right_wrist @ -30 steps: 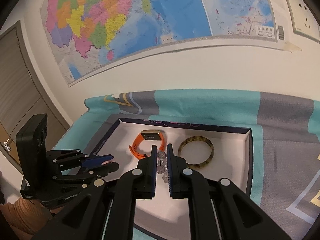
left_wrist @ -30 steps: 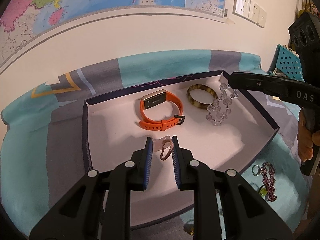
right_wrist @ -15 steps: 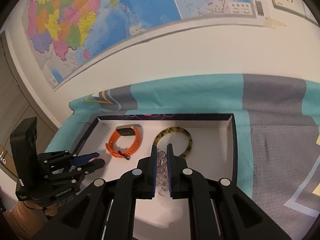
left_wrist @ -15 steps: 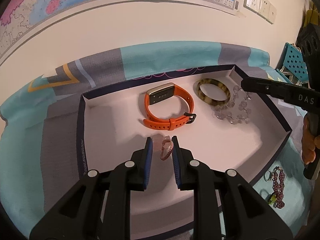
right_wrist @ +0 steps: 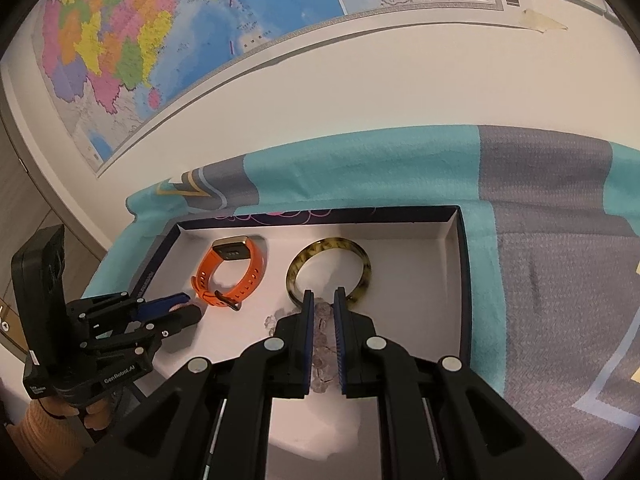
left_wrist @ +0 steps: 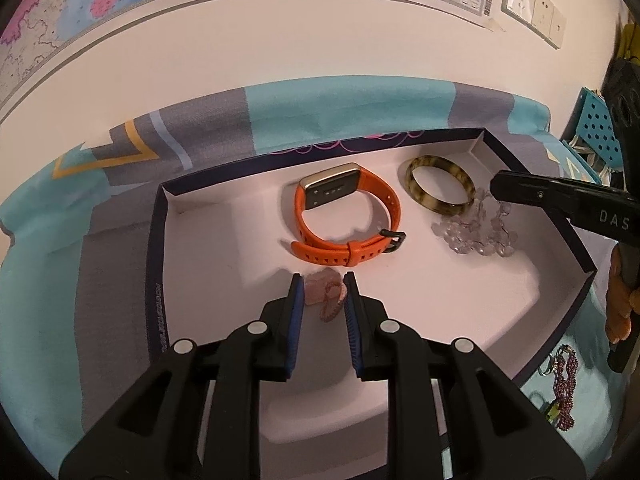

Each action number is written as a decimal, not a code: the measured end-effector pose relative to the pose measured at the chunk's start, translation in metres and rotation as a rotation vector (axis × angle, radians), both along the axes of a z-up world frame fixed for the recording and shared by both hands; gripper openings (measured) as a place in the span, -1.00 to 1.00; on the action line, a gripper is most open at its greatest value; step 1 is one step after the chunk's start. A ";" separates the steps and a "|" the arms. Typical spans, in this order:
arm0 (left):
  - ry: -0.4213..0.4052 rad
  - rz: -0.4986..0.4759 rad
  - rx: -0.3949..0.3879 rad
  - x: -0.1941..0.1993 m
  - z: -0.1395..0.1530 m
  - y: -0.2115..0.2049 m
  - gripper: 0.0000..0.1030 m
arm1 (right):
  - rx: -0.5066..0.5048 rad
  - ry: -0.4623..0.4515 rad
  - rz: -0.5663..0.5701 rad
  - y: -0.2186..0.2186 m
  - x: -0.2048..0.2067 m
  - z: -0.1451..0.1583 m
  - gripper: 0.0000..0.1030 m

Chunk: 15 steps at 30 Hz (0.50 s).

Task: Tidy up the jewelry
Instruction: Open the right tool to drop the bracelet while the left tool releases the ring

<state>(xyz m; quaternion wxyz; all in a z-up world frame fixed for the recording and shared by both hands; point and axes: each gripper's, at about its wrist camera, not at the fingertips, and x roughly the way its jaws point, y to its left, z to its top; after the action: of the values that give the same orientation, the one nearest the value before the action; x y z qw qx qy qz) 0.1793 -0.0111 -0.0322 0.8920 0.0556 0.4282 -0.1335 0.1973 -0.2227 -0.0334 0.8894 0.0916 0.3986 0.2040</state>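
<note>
Nearest the lens, the left gripper [left_wrist: 322, 286] stands with its blue-padded fingers [left_wrist: 295, 300] parted a little around a small pink beaded bracelet [left_wrist: 331, 300] with a pale pink tag; whether the pads actually pinch it cannot be told from either view. Across the white floor of a dark-walled shallow tray [left_wrist: 157, 248], the right gripper [right_wrist: 321, 300] has its fingers drawn to a narrow gap about a clear crystal bead bracelet [right_wrist: 322, 344], part of the strand lying between them and the rest piled on the tray floor [left_wrist: 474, 236]; the grip itself is not clear. Beyond the left gripper an orange-strapped watch [left_wrist: 346, 220] rests on its side, buckle fastened, and just beside it toward the far right corner lies a tortoiseshell bangle [left_wrist: 440, 188], touching the crystal beads. Outside the tray, on the teal and grey cloth [left_wrist: 340, 108], a purple beaded chain [left_wrist: 566, 384] lies near the right edge. Behind everything, a coloured wall map [right_wrist: 160, 20] hangs on the white wall.
</note>
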 end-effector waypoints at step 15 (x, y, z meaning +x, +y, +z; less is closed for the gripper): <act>-0.067 0.007 -0.005 -0.020 0.019 0.006 -0.13 | -0.045 0.032 -0.031 -0.009 -0.001 -0.009 -0.68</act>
<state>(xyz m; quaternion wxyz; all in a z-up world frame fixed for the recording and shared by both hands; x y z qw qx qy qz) 0.1595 -0.0052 -0.0134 0.9066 0.0562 0.3978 -0.1294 0.1959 -0.2312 -0.0426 0.8879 0.0811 0.4156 0.1797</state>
